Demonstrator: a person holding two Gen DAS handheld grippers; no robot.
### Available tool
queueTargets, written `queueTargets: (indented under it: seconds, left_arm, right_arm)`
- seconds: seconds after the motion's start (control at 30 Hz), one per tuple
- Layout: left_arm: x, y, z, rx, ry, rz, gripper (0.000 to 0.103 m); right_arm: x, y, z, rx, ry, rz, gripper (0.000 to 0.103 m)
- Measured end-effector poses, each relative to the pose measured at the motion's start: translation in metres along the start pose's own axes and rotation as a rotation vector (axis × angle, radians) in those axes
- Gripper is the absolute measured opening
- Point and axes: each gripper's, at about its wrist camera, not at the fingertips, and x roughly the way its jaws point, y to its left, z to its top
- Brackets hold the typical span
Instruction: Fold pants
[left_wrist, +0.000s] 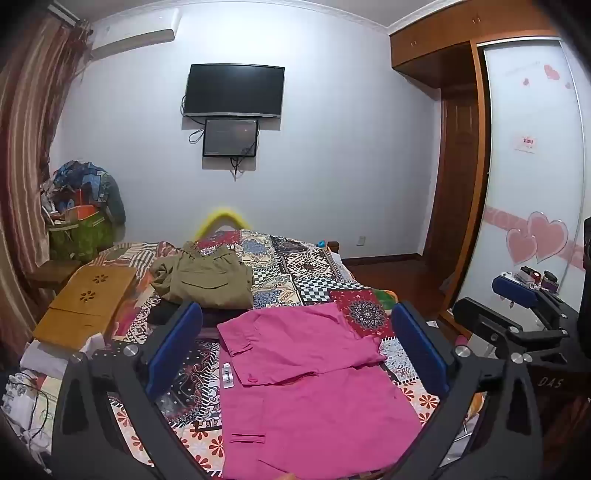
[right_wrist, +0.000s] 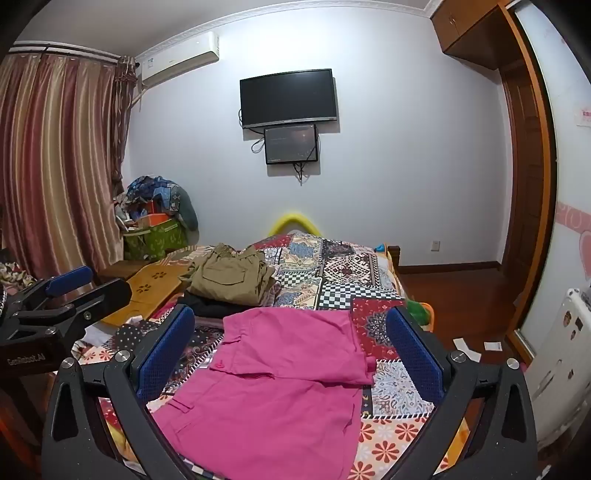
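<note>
Pink pants (left_wrist: 310, 384) lie on the patterned bedspread (left_wrist: 321, 280), folded over once, with the upper layer covering the far half; they also show in the right wrist view (right_wrist: 280, 384). My left gripper (left_wrist: 295, 332) is open and empty, held above the pants, its blue pads (left_wrist: 173, 347) wide apart. My right gripper (right_wrist: 291, 339) is open and empty above the same pants, its blue pads (right_wrist: 413, 354) wide apart. The right gripper shows at the right edge of the left wrist view (left_wrist: 517, 302), and the left gripper at the left edge of the right wrist view (right_wrist: 55, 299).
Folded olive pants (left_wrist: 210, 280) lie on dark clothes (left_wrist: 166, 314) further up the bed. A wooden board (left_wrist: 88, 306) lies on the bed's left side. A green basket of clutter (left_wrist: 81, 221) stands by the curtain. A wardrobe (left_wrist: 532, 184) is on the right.
</note>
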Motion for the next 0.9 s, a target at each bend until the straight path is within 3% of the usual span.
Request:
queueTargets:
  seconds: [0.9]
  left_arm:
    - [0.0,0.0,-0.008,0.023,-0.007,0.021,0.103]
  right_arm:
    - [0.002,0.003,-0.001,0.003,-0.003,0.009,0.103]
